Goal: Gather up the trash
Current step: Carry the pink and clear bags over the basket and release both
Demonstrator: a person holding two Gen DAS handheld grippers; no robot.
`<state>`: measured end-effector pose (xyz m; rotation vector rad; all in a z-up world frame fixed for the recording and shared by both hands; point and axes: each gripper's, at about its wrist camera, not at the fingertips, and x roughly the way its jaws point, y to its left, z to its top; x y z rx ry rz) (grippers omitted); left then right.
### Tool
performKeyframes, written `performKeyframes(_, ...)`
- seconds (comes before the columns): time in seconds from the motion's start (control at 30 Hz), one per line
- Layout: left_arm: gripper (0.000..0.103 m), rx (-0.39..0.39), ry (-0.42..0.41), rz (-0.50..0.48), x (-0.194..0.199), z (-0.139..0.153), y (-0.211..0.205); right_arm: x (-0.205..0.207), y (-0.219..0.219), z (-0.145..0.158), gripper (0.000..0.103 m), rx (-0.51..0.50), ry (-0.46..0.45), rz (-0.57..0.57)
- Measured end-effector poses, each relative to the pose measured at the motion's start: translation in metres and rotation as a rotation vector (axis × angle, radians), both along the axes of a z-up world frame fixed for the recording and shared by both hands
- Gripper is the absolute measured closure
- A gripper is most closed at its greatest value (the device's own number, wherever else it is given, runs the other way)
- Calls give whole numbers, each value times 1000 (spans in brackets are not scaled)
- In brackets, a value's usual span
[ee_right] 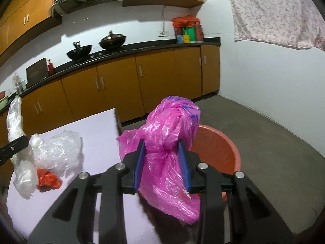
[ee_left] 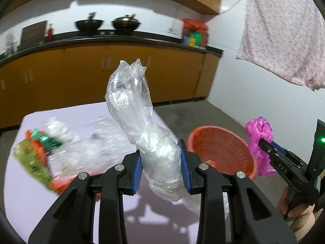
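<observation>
— What's on the pale lilac tabletop (ee_right: 97, 134)?
— Crumpled clear bubble wrap (ee_right: 61, 152), a scrunched red-orange plastic scrap (ee_right: 48, 181), and a blurred green-and-orange wrapper (ee_left: 34, 160).
— And the grey concrete floor (ee_right: 274, 152)?
— A round orange plastic basket (ee_left: 221, 148).

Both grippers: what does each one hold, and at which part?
Left gripper pinches the clear plastic bag at its bunched lower part. Right gripper pinches the pink plastic bag around its middle.

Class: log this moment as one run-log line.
left gripper: shut on clear bag | right gripper: shut on pink bag | orange basket: beside table
</observation>
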<state>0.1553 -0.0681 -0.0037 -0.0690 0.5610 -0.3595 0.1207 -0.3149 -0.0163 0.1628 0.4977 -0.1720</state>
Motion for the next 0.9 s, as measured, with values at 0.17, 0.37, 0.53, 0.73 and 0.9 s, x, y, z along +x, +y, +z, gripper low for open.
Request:
performKeyframes(0.17,70,15,4,-98,20,-5,-46,5,-26,-3,71,11,7,-47)
performKeyframes(0.37,70,36,38,-197,47,-21,-90,19,-52,-9,71,27,15,-75)
performKeyframes(0.53,70,75,73,-251,62,-40,-116,34,-64,-16,71,36,20,-82)
performKeyframes(0.73,70,106,81,-300,71,-51,-132,48,-74,-25,71,46,21,-89)
performKeyframes(0.9,70,114,98,-318,81,-59,-138,57,-76,-31,71,54,27,-86)
